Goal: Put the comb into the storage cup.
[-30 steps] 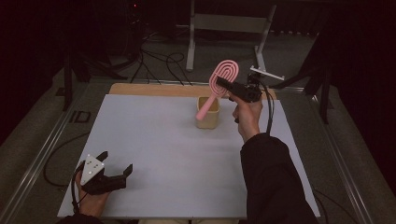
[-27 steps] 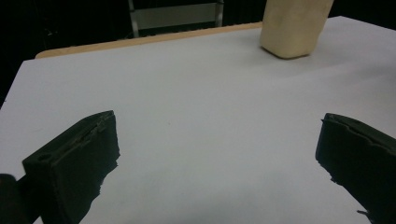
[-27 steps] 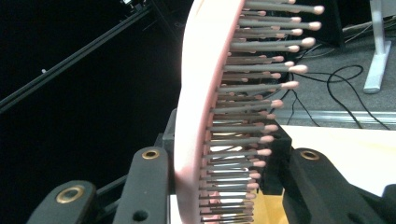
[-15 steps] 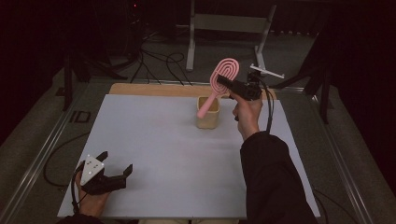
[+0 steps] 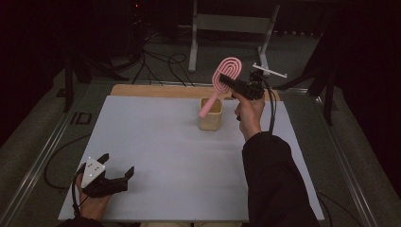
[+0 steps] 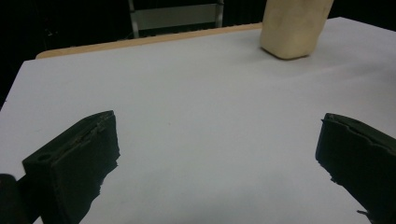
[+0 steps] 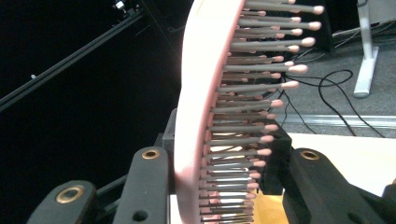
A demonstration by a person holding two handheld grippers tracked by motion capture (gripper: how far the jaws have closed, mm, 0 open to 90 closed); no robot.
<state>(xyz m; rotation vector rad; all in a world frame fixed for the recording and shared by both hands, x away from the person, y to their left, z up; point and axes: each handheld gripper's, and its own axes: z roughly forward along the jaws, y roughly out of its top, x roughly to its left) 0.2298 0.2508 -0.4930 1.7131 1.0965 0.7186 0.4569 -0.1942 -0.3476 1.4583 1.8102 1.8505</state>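
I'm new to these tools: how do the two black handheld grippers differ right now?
The right gripper is raised and shut on the pink plastic hairbrush; the left gripper is low, near the table's near edge, open and empty. Both are black, two-jawed and hand-held.

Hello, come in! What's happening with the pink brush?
Right gripper shut on pink hairbrush, handle in beige cup. Left gripper open, idle. Nothing in the way.
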